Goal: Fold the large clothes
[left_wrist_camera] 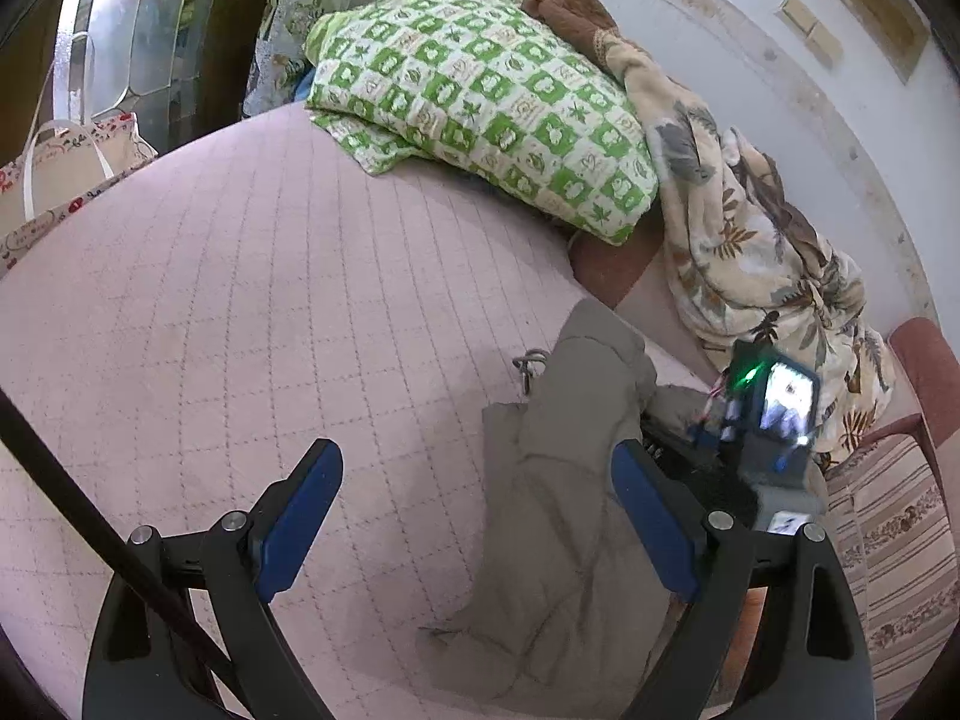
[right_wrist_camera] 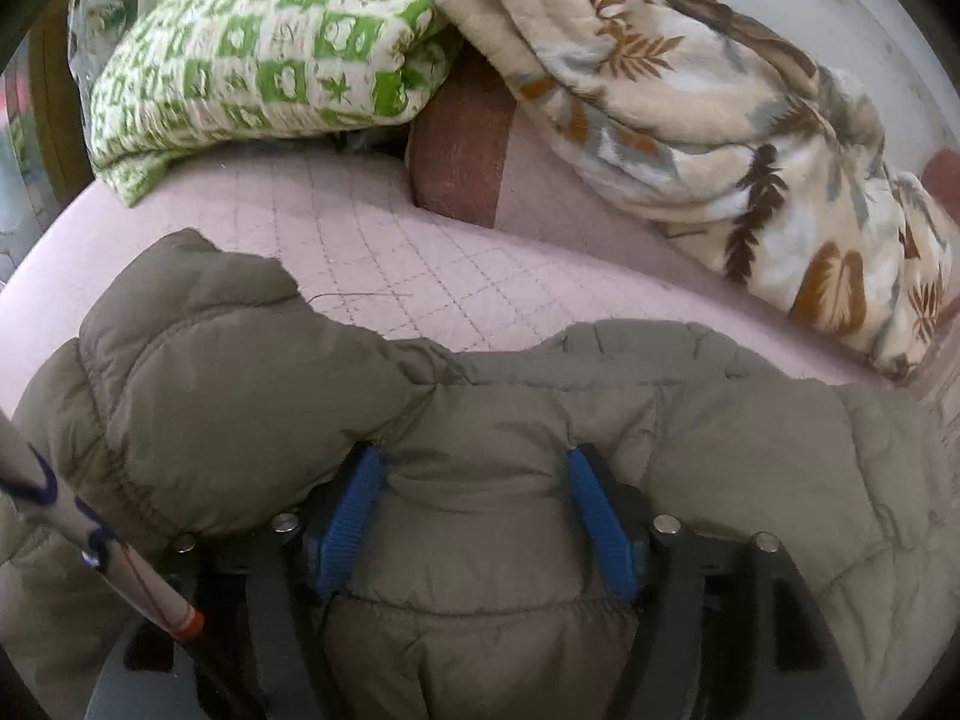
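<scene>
A: What fills the view?

B: A bed under a pink quilted bedspread (left_wrist_camera: 270, 300). At its far end lies a green-and-white checked pillow (left_wrist_camera: 480, 96), and beside that a cream blanket with a leaf print (left_wrist_camera: 750, 240) is heaped along the wall.

A: And the garment?

B: A grey-brown padded jacket (right_wrist_camera: 510, 450) lies crumpled on the bedspread, at the near right in the left wrist view. In the right wrist view it covers the whole lower half.

A: The tongs?

B: The left tongs (left_wrist_camera: 477, 510) stand wide open above the bedspread, nothing between the blue pads; the jacket's edge lies under the right-hand pad. The right tongs (right_wrist_camera: 474, 510) straddle a puffed fold of the jacket. Whether the pads press on it I cannot tell.

A: Any writing?

B: A printed tote bag (left_wrist_camera: 66, 174) at the bed's left edge carries small marks, too blurred to read. No readable label shows on the jacket.
</scene>
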`<action>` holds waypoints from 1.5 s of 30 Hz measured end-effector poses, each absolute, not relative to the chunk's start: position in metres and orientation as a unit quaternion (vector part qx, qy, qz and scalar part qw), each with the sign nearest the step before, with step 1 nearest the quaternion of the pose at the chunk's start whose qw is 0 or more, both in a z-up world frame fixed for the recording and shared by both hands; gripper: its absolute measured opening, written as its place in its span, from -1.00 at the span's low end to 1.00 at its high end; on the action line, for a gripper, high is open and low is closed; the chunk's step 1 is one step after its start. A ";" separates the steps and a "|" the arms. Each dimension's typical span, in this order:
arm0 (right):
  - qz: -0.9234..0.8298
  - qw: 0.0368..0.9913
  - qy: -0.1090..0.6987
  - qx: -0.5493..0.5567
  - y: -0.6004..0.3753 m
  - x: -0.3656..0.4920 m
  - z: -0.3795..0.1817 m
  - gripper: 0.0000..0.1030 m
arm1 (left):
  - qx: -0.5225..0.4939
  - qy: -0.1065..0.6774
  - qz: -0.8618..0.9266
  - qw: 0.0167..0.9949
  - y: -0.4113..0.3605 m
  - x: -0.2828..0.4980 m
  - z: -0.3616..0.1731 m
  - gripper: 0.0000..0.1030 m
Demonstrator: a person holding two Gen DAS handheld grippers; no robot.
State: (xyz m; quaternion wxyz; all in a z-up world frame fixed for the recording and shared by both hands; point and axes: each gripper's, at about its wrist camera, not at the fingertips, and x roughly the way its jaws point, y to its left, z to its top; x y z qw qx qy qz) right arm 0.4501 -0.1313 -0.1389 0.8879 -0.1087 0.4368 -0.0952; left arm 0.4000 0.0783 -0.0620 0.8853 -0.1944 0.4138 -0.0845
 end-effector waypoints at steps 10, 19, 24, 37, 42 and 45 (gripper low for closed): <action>-0.124 0.928 0.341 -0.086 -0.192 0.364 -0.046 0.49 | -0.114 0.419 -0.110 0.894 0.030 0.379 -0.067 0.76; -0.228 0.888 0.396 0.049 -0.347 0.335 -0.093 0.58 | -0.072 0.490 -0.087 0.865 0.004 0.395 -0.107 0.76; -0.233 0.879 0.416 0.029 -0.345 0.352 -0.105 0.72 | -0.073 0.497 -0.083 0.861 0.002 0.399 -0.112 0.76; -0.138 0.927 0.346 -0.037 -0.216 0.319 -0.042 0.72 | -0.084 0.398 -0.012 0.913 0.057 0.380 -0.061 0.76; -0.070 0.926 0.365 -0.066 -0.142 0.333 -0.063 0.69 | -0.116 0.386 0.017 0.915 0.094 0.381 -0.057 0.76; -0.069 0.915 0.387 -0.086 -0.113 0.349 -0.096 0.68 | -0.126 0.387 0.022 0.913 0.107 0.381 -0.057 0.76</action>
